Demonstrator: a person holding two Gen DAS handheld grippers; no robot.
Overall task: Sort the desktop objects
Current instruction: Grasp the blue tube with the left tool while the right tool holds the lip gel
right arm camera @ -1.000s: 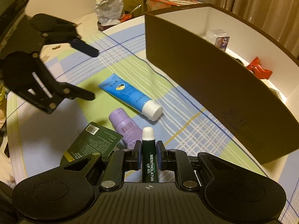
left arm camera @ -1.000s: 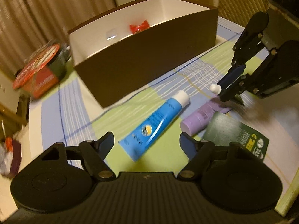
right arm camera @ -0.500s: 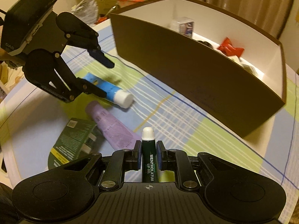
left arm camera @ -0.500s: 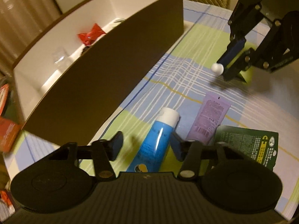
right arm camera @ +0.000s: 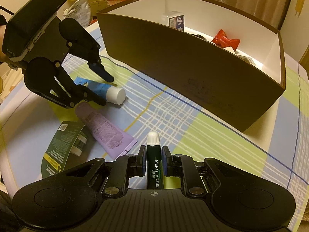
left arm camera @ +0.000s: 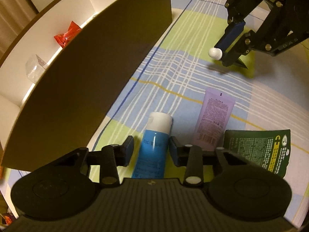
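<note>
Plainly, the likeliest slip lies with the left gripper (left arm camera: pixel 150 151): its jaws stand open on either side of the blue tube (left arm camera: pixel 152 147), which lies on the checked cloth (left arm camera: pixel 173 71) just beside the brown box (left arm camera: pixel 92 73), and neither pad looks to be touching it yet. The tube is soft and rounded, so a pinch placed too near the white cap could, I judge, squeeze it out sideways or nudge it against the purple tube (left arm camera: pixel 214 119) lying beside it. The right gripper (right arm camera: pixel 153 162) is closed on the green lip gel stick (right arm camera: pixel 154 154), held upright by its lower body above the cloth; the hold is narrow, and a tilt on the way over the box's tall near wall could let it slide or knock the rim. The box is open-topped with a white interior and already holds a red wrapper (right arm camera: pixel 226 40), a small blue-and-white carton (right arm camera: pixel 176 22) and some clear packaging. A green card packet (right arm camera: pixel 61 147) lies flat by the purple tube, still unsorted.
</note>
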